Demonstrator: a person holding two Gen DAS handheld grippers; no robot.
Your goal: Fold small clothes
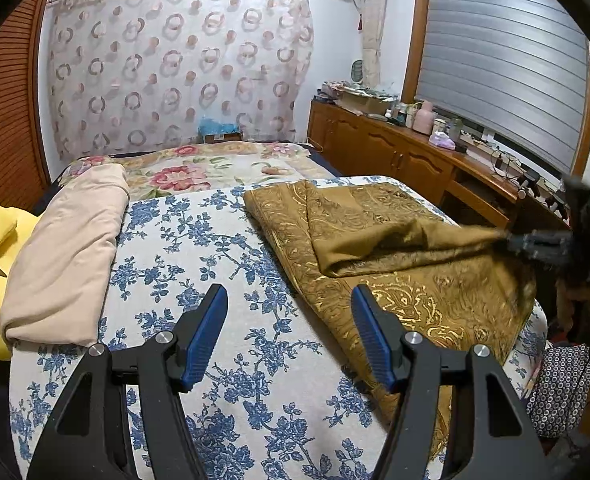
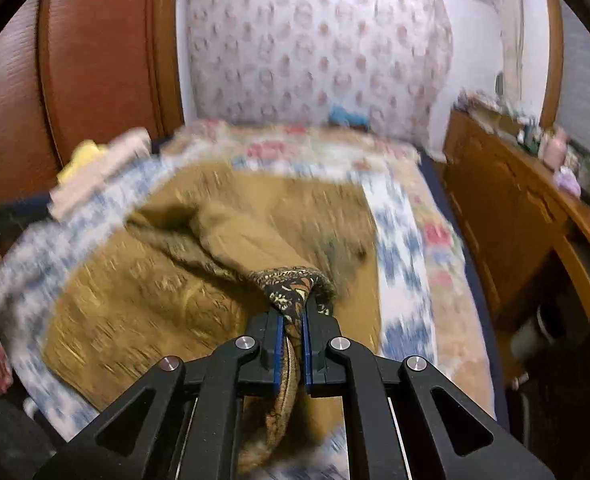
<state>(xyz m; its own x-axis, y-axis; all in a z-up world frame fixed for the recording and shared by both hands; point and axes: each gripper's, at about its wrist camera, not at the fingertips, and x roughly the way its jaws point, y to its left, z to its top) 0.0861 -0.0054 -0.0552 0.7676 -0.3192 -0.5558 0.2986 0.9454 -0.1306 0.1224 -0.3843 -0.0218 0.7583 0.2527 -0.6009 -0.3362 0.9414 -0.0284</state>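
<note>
Right claw (image 2: 293, 322) pinches the brown cloth's (image 2: 199, 248) edge; left claw (image 1: 289, 308) spread, empty.

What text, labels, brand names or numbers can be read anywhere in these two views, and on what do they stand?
None can be read.
Bottles and boxes on the wooden sideboard: any labels are too small to make out.
Gold-patterned brown cloth: ornament only, no lettering.
Blue-flowered bedspread and ring-patterned curtain: pattern only.
Right wrist view: blurred by motion, nothing legible.
</note>
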